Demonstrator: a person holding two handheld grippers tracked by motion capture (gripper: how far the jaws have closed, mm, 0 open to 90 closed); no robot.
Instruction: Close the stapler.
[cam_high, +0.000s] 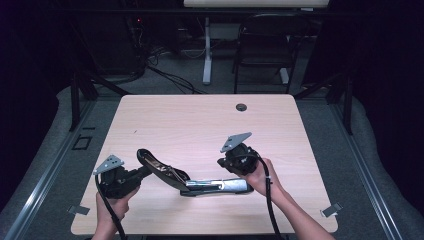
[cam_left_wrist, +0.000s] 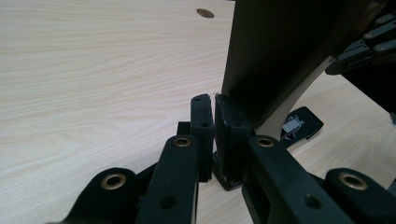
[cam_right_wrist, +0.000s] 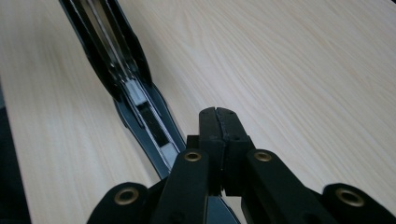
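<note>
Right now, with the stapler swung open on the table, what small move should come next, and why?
Probably pull the left claw gently up and back to open the stapler further. That claw looks shut against the raised top arm, while the right claw, shut, presses the base down on the table.

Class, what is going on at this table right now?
A person works a black-and-silver stapler, swung wide open on the light wooden table, with two handheld grippers. The left gripper is at the raised black top arm. The right gripper is shut, pressing down on the silver staple channel lying flat.
</note>
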